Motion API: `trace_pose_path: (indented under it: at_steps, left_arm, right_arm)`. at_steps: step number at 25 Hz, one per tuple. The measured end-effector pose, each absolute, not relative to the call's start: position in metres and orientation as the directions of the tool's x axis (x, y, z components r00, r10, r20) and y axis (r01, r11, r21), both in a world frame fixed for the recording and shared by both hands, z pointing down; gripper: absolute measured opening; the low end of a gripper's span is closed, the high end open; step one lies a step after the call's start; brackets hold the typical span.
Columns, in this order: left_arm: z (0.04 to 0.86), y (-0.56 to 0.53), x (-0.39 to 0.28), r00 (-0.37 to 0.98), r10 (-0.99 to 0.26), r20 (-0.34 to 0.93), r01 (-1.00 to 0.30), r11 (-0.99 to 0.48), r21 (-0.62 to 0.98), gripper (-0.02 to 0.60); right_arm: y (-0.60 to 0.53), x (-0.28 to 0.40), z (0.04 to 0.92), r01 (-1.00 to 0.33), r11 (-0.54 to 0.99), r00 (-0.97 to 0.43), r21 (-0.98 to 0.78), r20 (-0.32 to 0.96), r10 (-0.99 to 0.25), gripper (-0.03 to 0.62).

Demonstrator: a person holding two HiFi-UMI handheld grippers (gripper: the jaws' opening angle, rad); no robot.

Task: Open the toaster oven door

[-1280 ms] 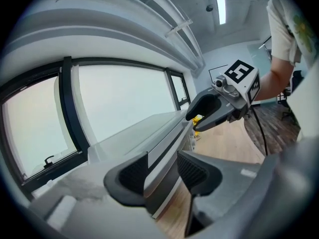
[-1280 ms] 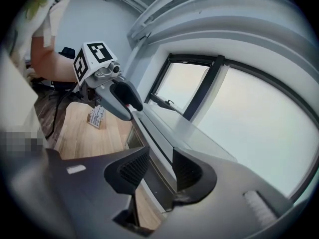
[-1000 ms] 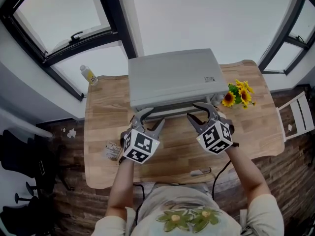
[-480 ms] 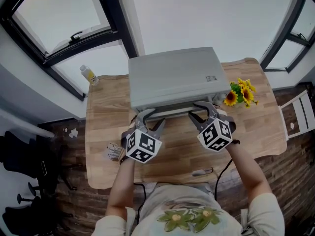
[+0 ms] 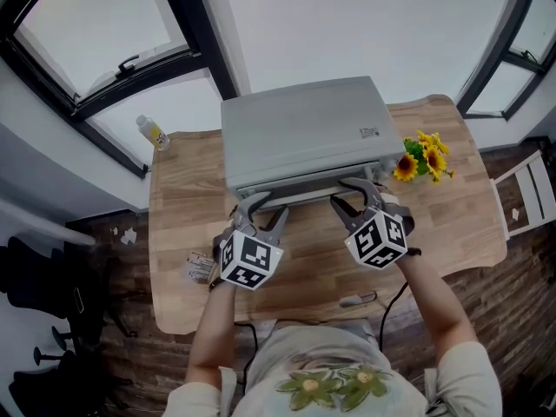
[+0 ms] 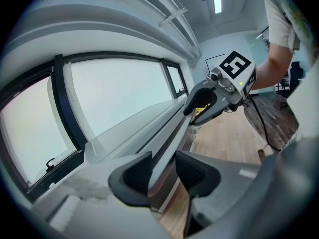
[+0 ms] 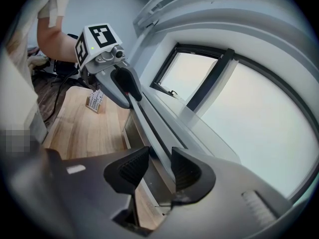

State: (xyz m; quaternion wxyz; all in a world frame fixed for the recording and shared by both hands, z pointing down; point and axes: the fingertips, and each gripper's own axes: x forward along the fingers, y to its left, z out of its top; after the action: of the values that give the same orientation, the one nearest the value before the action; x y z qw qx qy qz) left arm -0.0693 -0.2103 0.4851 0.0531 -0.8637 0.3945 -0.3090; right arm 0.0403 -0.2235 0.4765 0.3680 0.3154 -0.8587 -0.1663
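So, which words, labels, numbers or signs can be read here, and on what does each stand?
Nothing can be read.
Sticker on the toaster oven top: too small.
Print on the small packet: blurred.
Label on the bottle: too small.
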Motion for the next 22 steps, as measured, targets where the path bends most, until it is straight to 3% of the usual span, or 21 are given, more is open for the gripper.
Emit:
trace_pose_path:
  at_steps: [22]
  left_arm:
    - [0.493, -0.182, -0.065, 0.512, -0.717, 0.473, -0.666, -0.679, -0.310, 0.156]
  right_arm:
    - [-0.196, 0.045, 0.486, -0.456, 0.713, -0.496, 0.533, 0.513, -0.701, 0.150]
